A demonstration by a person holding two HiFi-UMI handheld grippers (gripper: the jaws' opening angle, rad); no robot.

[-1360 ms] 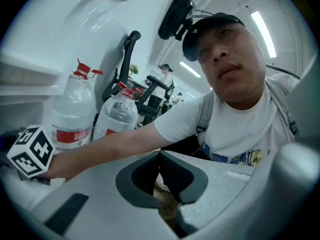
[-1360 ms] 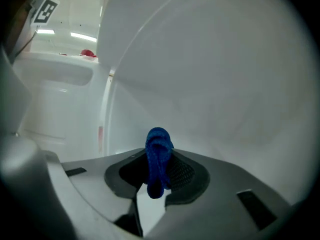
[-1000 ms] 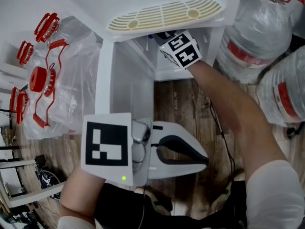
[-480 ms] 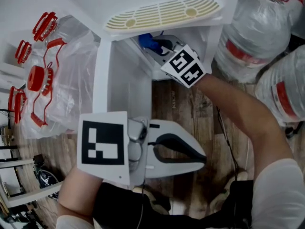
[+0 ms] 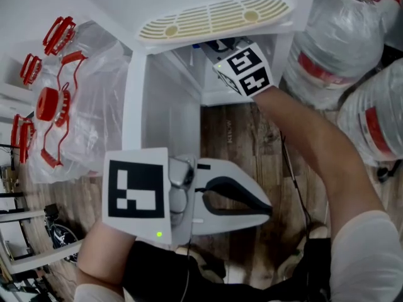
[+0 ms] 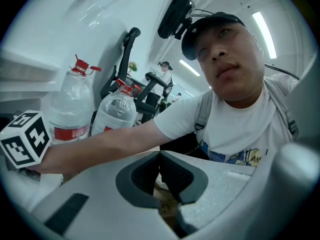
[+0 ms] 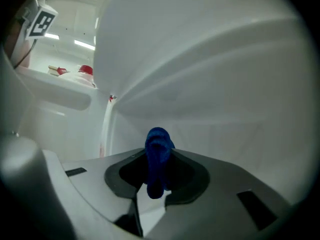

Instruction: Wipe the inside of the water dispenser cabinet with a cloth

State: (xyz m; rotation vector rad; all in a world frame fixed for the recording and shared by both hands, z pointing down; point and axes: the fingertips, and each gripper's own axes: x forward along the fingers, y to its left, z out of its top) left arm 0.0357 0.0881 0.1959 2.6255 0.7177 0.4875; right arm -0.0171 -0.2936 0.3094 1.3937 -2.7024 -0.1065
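Observation:
The white water dispenser cabinet (image 5: 277, 49) stands open below its slotted drip tray (image 5: 217, 17). My right gripper (image 7: 159, 160) is inside it, shut on a blue cloth (image 7: 158, 154) that bunches up between the jaws, close to the white inner wall (image 7: 215, 84). In the head view only that gripper's marker cube (image 5: 245, 69) shows at the opening; the cloth is hidden there. My left gripper (image 5: 271, 207) hovers low over the wooden floor in front of the cabinet, jaws together with nothing in them (image 6: 160, 156).
The cabinet's white door (image 5: 165, 115) hangs open on the left. Large water bottles (image 5: 337, 49) stand to the right, and a plastic bag of red-capped bottles (image 5: 69, 99) lies to the left. A thin cable (image 5: 291, 168) runs across the wooden floor (image 5: 236, 137).
Half a second ago my right gripper was drawn back and the blue cloth showed at the opening. It has pushed back into the cabinet. The left gripper has barely moved.

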